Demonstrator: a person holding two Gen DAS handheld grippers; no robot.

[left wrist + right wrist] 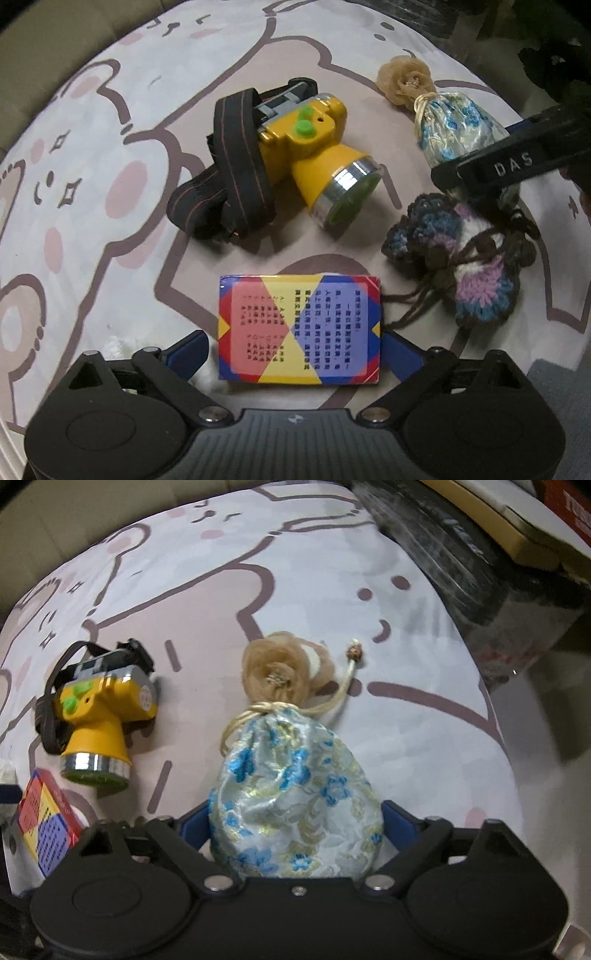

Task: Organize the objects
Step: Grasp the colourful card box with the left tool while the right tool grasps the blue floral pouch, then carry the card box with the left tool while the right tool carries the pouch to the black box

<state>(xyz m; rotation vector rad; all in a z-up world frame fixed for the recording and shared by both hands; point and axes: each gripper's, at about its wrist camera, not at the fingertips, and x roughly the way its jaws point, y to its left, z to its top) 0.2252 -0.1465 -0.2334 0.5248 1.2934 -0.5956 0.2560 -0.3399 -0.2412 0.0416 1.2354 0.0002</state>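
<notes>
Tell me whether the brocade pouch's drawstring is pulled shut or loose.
Shut. The pouch has its neck gathered tight under the cream cord, with no opening visible. What it holds cannot be told.

The letters "DAS" are showing in pale capitals on the black body of the right gripper [513,168], which is reaching in to the right of the yellow headlamp [314,155]. Just below the headlamp, the colourful card box [299,328] is carrying columns of small dark Chinese characters across its red, yellow and purple panels, too small to read. Far to the right of the headlamp in the right wrist view, a red carton [570,506] is showing white capitals cut off by the frame edge, unreadable.
</notes>
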